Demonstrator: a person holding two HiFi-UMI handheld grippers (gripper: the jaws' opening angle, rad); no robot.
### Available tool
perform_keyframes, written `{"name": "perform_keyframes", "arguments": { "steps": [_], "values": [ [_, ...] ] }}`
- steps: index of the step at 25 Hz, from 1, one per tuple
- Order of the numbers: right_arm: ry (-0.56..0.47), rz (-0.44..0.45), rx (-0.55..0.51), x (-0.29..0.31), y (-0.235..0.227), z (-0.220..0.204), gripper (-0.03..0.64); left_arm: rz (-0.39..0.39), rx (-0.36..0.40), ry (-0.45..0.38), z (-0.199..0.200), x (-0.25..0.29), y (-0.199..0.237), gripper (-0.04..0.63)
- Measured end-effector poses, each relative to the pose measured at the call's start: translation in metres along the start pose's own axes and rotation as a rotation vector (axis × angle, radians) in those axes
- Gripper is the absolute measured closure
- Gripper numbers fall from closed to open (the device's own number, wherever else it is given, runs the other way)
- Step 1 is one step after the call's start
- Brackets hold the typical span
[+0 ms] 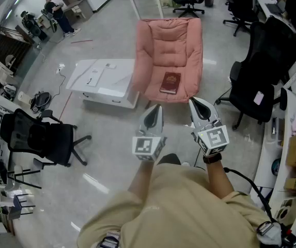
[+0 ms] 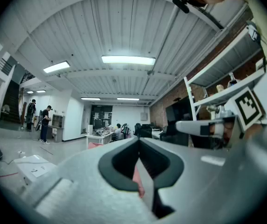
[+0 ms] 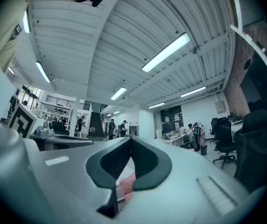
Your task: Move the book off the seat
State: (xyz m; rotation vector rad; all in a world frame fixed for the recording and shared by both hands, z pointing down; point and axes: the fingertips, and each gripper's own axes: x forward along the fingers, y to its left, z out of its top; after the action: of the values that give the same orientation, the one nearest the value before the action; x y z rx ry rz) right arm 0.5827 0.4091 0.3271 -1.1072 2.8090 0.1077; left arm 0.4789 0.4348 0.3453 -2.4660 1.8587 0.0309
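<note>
A dark red book (image 1: 170, 82) lies flat on the seat of a pink armchair (image 1: 169, 48) in the head view, ahead of me on the floor. My left gripper (image 1: 153, 109) is shut and empty, held in the air short of the chair's front edge. My right gripper (image 1: 195, 103) is shut and empty too, just to the right of it. In the left gripper view the closed jaws (image 2: 139, 140) show a sliver of the pink chair (image 2: 138, 183) through their gap. The right gripper view shows its closed jaws (image 3: 131, 139) with the pink chair (image 3: 126, 183) behind.
A low white table (image 1: 105, 81) stands left of the armchair. Black office chairs stand at the right (image 1: 256, 76) and at the left (image 1: 42, 136). Desks and shelves line the right wall. People stand far off at the back left (image 1: 59, 12).
</note>
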Motion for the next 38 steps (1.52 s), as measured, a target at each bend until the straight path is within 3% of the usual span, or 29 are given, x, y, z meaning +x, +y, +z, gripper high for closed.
{"name": "perform_keyframes", "arguments": {
  "steps": [6,10,17,27,32,38],
  "values": [
    [0.126,-0.052,0.127,-0.002,0.001,-0.050,0.612,-0.008,-0.071,0.091,-0.038,-0.011,0.002,0.598],
    [0.179,-0.033,0.191,0.024,0.000,-0.075,0.612,-0.034,-0.084,0.134,-0.065,0.008,0.019,0.598],
    [0.304,-0.039,0.257,0.103,-0.026,-0.126,0.612,-0.095,-0.138,0.212,-0.104,0.078,0.072,0.598],
    [0.395,-0.114,0.315,0.256,-0.088,-0.177,0.612,-0.181,-0.200,0.288,-0.138,0.209,0.200,0.597],
    [0.463,-0.197,0.378,0.305,-0.114,-0.227,0.612,-0.219,-0.243,0.390,-0.190,0.250,0.254,0.597],
    [0.614,-0.301,0.529,0.308,-0.127,-0.318,0.611,-0.256,-0.358,0.552,-0.277,0.279,0.290,0.551]
  ]
}}
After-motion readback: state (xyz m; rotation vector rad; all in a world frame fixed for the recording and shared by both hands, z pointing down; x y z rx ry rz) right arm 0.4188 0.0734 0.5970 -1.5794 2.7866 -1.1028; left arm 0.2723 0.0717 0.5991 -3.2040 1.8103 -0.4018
